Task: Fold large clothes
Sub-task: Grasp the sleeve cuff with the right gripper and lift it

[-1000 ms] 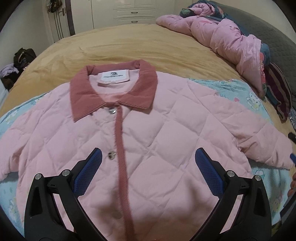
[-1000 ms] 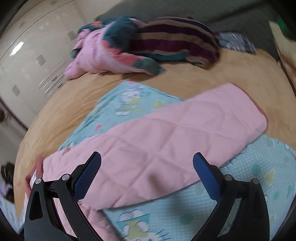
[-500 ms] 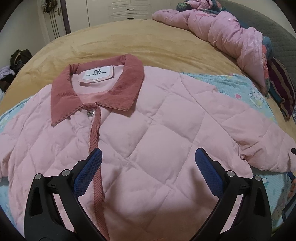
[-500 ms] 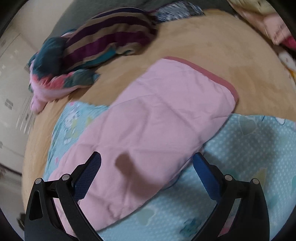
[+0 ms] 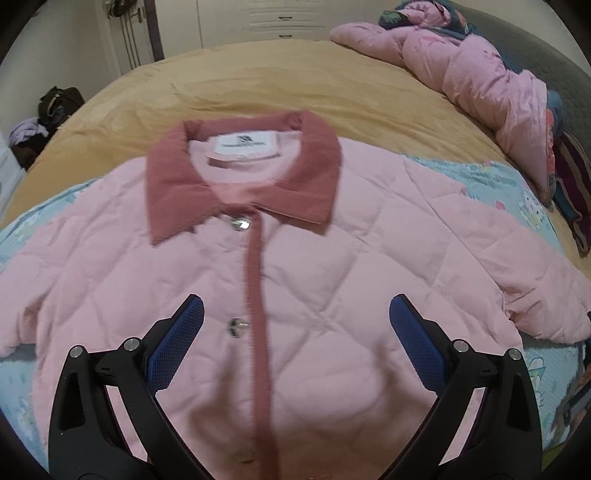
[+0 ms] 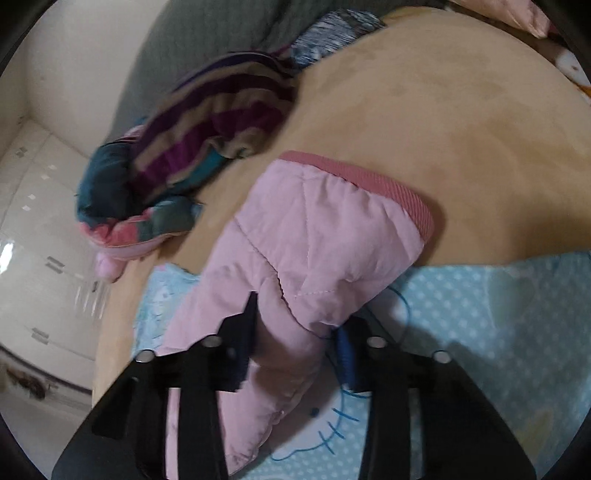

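**Right claw pinched on the jacket sleeve, left claw wide over the front**

A pink quilted jacket (image 5: 332,280) lies spread front-up on a bed (image 5: 258,85), its body resting on a pale blue cartoon-print sheet (image 5: 491,184) that covers the near part of the tan bedspread. The dusty-red corduroy collar (image 5: 243,181) points toward the far edge of the bed, with a white label (image 5: 245,144) showing inside the neck. A red placket (image 5: 258,314) runs down the middle of the front, and two metal snaps (image 5: 239,223) sit just beside it.

The left claw (image 5: 295,332) hovers above the lower front of the jacket with its jaws standing wide; nothing is between its blue pads (image 5: 177,343), and the placket runs down between them.

In the right wrist view the right claw (image 6: 295,343) has just been closing, and its jaws now stand narrow with a bunched fold of the jacket's sleeve (image 6: 314,251) pinched between them. The sleeve stretches away from the claw across the blue sheet and onto the tan bedspread, ending in a red ribbed cuff (image 6: 373,184).

Toward the head end of the bed a crumpled pink quilt (image 5: 480,74) is heaped along the right edge in the left wrist view, and a striped purple and tan garment (image 6: 221,122) lies near it, well apart from the sleeve. A dark bag (image 5: 59,103) sits on the floor off the bed's left side, and white cupboard doors (image 5: 266,18) stand beyond the far edge.
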Demonstrator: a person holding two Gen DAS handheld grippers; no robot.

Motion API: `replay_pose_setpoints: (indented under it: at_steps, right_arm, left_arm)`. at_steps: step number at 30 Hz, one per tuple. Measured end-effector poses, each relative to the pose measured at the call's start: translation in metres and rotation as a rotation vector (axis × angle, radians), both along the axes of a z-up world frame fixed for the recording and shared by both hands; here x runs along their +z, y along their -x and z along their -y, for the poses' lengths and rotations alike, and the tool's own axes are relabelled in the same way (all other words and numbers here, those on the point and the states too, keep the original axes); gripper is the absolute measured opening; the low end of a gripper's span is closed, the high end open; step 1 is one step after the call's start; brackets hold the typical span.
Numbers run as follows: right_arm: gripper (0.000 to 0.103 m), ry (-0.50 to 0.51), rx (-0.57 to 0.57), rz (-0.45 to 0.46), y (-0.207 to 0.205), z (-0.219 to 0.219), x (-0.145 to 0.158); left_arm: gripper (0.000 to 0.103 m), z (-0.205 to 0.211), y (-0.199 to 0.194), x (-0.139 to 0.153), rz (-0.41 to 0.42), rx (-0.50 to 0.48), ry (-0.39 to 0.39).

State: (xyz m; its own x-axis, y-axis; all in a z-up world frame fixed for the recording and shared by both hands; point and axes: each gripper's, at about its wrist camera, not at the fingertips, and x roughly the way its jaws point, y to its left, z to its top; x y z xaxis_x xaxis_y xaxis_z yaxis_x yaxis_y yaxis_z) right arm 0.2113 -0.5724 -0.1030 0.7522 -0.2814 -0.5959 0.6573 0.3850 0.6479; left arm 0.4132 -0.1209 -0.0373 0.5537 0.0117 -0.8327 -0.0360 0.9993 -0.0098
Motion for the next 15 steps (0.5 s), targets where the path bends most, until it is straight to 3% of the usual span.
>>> replay_pose_setpoints:
  at_steps: [4, 10, 15]
  right_arm:
    - [0.023, 0.089, 0.072, 0.089, -0.005, -0.018, 0.038]
    - [0.022, 0.249, 0.199, 0.226, -0.003, -0.069, 0.118]
    - [0.022, 0.384, 0.304, 0.263, -0.019, -0.107, 0.181]
  left_arm:
    - [0.094, -0.021, 0.007, 0.015, 0.014, 0.029, 0.008]
    - [0.094, -0.044, 0.019, 0.039, 0.04, 0.041, -0.013]
    - [0.094, -0.062, 0.03, 0.061, 0.072, 0.049, -0.003]
